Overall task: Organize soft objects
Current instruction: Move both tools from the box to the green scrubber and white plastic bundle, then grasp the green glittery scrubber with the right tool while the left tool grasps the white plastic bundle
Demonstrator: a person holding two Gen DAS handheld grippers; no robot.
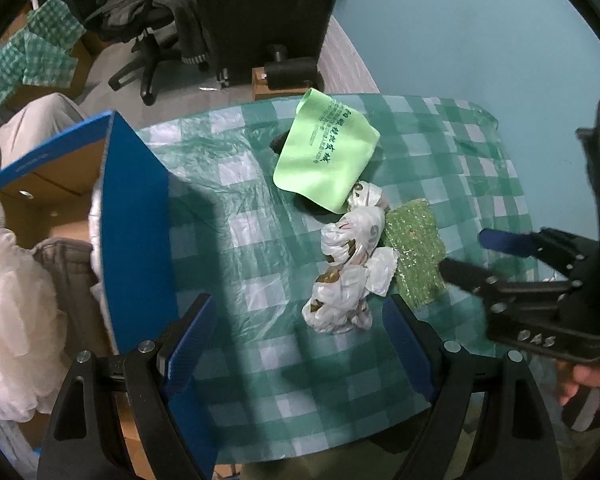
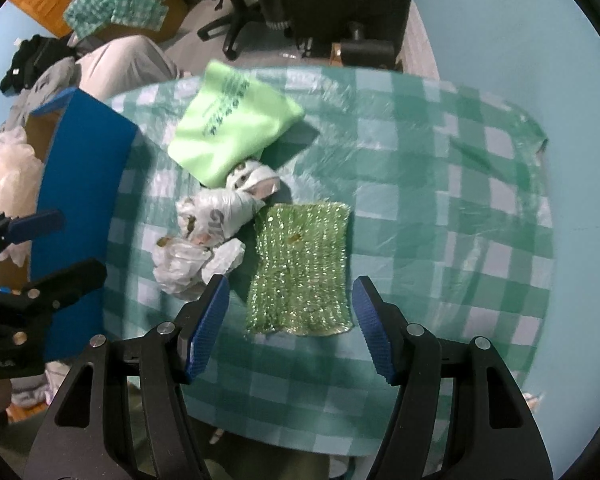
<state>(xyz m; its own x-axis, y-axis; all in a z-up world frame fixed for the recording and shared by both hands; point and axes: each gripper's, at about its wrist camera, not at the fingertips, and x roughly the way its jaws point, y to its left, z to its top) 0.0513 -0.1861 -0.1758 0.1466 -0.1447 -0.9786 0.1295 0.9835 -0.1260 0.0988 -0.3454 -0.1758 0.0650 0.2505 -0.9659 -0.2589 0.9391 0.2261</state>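
A light green cloth with dark print lies at the far side of the checked table. A crumpled white printed plastic bag lies in the middle. A glittery green scrub pad lies flat beside it. My left gripper is open and empty, just short of the bag. My right gripper is open and empty, with its fingers either side of the pad's near edge. It also shows in the left wrist view.
A blue-flapped cardboard box holding white soft material stands at the table's left edge. The green checked tablecloth covers the table. Office chairs and clothes are beyond. A turquoise wall is at right.
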